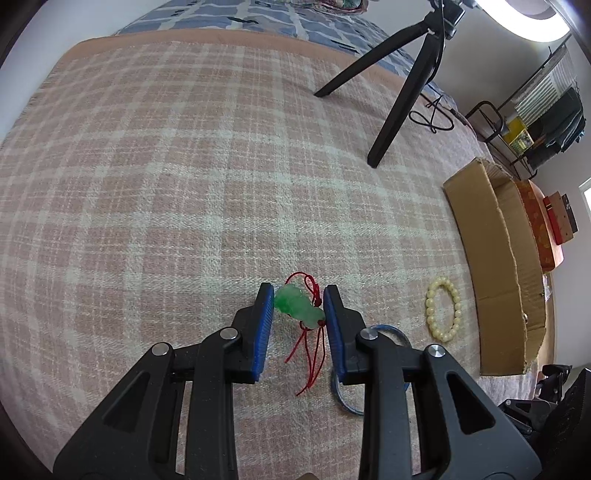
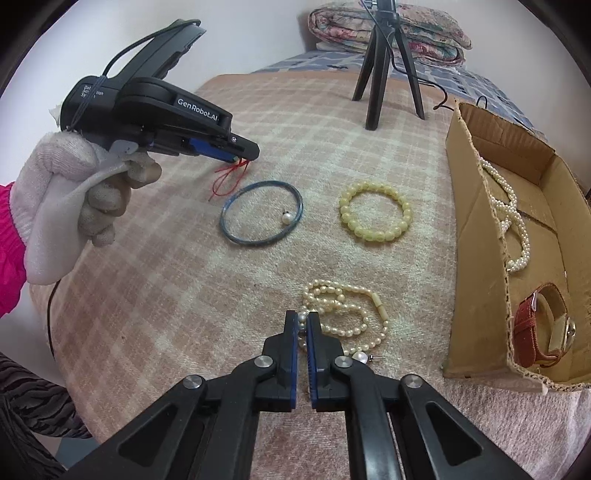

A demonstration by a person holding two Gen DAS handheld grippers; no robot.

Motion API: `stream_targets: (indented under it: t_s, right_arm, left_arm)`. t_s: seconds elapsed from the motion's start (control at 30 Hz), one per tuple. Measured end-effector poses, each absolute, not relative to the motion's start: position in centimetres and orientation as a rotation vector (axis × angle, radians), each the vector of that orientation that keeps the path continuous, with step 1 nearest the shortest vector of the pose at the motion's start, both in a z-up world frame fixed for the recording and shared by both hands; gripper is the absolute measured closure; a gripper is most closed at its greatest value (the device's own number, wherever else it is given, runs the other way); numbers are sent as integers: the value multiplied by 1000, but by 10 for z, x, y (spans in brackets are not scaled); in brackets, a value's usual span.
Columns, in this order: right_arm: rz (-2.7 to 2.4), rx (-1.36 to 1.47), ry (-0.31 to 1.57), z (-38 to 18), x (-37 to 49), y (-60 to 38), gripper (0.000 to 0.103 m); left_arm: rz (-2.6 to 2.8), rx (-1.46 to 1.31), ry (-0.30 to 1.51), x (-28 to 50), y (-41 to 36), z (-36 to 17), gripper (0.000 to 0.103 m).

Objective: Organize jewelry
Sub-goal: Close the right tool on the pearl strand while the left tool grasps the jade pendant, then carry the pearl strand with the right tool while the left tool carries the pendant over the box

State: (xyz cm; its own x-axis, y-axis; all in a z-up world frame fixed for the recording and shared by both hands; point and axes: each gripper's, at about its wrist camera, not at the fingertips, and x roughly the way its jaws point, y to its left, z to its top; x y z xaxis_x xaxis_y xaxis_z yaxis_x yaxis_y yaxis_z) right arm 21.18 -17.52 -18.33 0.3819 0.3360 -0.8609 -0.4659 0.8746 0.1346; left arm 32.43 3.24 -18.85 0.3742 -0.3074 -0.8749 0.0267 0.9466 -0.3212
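My left gripper [image 1: 298,300] holds a green jade pendant [image 1: 297,305] between its blue pads, red cord [image 1: 312,354] dangling; in the right wrist view it [image 2: 240,157] hovers above the blanket with the cord [image 2: 227,179] hanging. My right gripper [image 2: 303,319] is shut on a small pearl [image 2: 303,316] beside a cream pearl necklace [image 2: 345,317]. A blue bangle [image 2: 262,212] with a pearl earring [image 2: 286,218] inside and a yellow bead bracelet [image 2: 375,212] lie on the blanket. A cardboard box [image 2: 476,236] holds a pearl strand [image 2: 511,218] and a brown-strap watch [image 2: 543,328].
A black tripod [image 2: 384,62] stands at the far side of the plaid blanket [image 2: 155,295]. Another pearl stud [image 2: 364,357] lies by my right fingers. Folded quilts [image 2: 388,29] are at the back. The bracelet [image 1: 443,308] and box [image 1: 495,258] lie right of my left gripper.
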Motion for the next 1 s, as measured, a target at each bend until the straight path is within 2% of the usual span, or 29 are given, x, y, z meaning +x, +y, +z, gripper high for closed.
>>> stream_targets:
  t_s: [0.33,1.0]
  right_arm:
    - [526,-109,1056,-176,209,-180,101]
    - [552,55,817,-72,205,-203,101]
  left_arm:
    - [-200,-282,1145,317,42,-178,76]
    - [-219,-305,1093,312,46,-152,76]
